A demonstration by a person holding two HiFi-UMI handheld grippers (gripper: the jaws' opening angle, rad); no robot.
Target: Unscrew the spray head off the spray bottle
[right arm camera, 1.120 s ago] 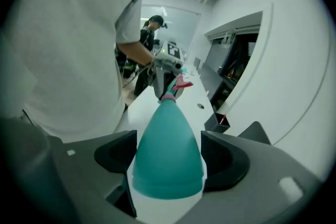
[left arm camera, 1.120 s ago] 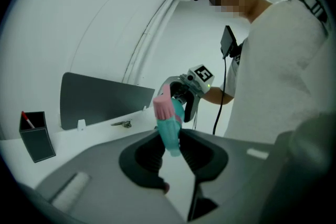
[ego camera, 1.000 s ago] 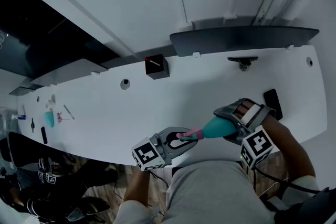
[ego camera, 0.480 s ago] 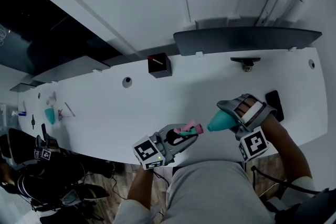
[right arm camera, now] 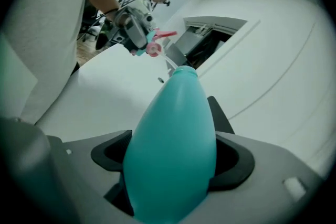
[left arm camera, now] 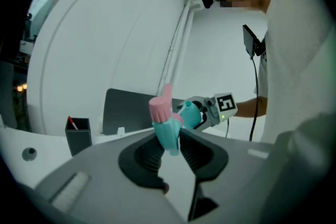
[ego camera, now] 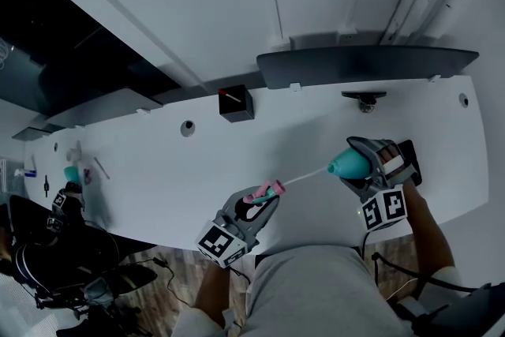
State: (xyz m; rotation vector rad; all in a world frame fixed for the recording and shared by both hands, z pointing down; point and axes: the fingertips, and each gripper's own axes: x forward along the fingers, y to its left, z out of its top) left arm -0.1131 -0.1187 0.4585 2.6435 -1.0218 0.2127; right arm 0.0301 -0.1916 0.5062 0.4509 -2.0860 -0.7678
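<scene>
Apart now, where a second ago they met: the left gripper [left arm camera: 169,152] is clenched on the pink-and-teal spray head [left arm camera: 167,126]; the right gripper [right arm camera: 173,165] is clenched on the teal spray bottle [right arm camera: 173,128]; the head is off the neck, its thin white tube [ego camera: 304,177] spanning the gap; both are held over the white table [ego camera: 158,170], near its front edge.

The bottle [right arm camera: 170,149] is smooth, faintly glossy teal plastic. The head [left arm camera: 167,128] is matt plastic, the table [ego camera: 158,162] smooth white.
</scene>
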